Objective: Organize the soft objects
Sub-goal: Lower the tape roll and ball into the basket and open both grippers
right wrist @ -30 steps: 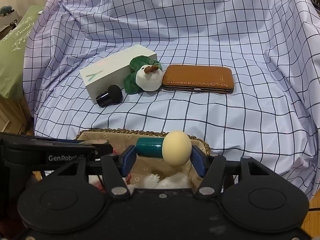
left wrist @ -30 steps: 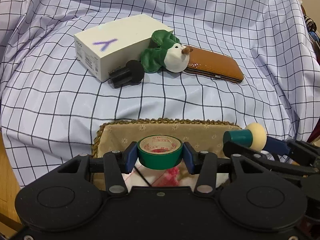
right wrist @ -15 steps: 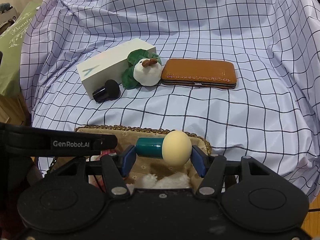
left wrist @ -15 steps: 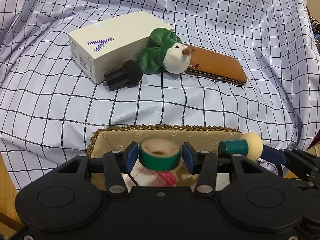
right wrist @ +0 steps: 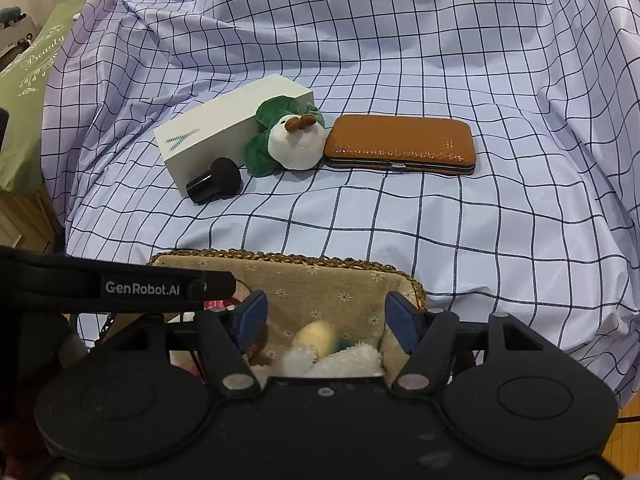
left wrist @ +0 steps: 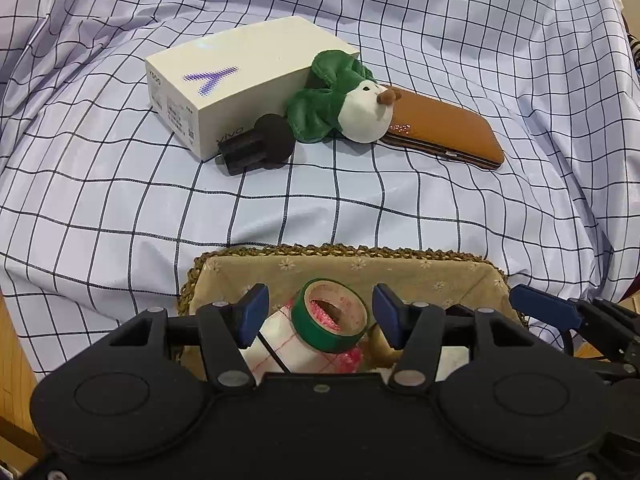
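A woven basket point(left wrist: 340, 251) point(right wrist: 280, 258) with a floral lining sits at the near edge of the checked cloth. My left gripper point(left wrist: 318, 316) hangs over it, jaws opening; the green tape roll point(left wrist: 329, 321) lies tilted below them, free of both pads, on a white checked cloth item. My right gripper point(right wrist: 326, 318) is beside it, jaws opening too; the cream-headed, teal-handled sponge point(right wrist: 316, 337) has dropped onto white fluffy things in the basket. Farther back a green-and-white plush point(left wrist: 352, 104) point(right wrist: 290, 138) leans on a white box.
Behind the basket lie a white box point(left wrist: 240, 80) point(right wrist: 224, 128), a black cylinder with a round black head point(left wrist: 260, 144) point(right wrist: 216, 180) and a brown leather case point(left wrist: 444, 130) point(right wrist: 400, 144). A green bag point(right wrist: 28, 92) stands at the left beyond the cloth.
Both grippers went from shut to open. The tape roll left the left jaws and tipped into the basket; the sponge fell from the right jaws into the basket.
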Motion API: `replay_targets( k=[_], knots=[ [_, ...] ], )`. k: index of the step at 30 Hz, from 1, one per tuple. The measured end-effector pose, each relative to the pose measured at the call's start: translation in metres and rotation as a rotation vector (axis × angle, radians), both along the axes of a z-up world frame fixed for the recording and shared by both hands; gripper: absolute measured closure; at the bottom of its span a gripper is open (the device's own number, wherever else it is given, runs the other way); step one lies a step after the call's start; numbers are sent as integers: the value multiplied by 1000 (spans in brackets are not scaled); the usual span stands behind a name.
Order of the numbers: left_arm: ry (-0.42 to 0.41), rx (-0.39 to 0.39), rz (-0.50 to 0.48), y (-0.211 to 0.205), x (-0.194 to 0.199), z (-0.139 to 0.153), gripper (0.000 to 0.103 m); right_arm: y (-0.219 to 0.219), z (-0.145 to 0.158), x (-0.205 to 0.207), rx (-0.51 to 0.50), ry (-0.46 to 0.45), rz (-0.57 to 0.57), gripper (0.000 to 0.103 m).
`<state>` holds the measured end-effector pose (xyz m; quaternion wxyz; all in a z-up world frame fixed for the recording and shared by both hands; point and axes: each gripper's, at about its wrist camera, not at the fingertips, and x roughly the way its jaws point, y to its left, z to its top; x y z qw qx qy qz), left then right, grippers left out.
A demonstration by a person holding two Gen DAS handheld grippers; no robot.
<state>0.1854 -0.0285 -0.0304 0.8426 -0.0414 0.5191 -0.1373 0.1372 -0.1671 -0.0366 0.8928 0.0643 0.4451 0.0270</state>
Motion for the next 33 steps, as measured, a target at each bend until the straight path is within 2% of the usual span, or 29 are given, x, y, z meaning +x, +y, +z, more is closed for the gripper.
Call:
replay_targets(
  k=[14,18,33],
  knots=[
    [2,11,6,2,-4,0,47,2,1,-4,-8,6,5,37],
    [-3,23,15,4,-7,1,42,2,2,-5,-8,5,6,36],
    [-2,69,31,8,-17,3,42,-3,10,-17,-5,-10,-10,35]
  ],
)
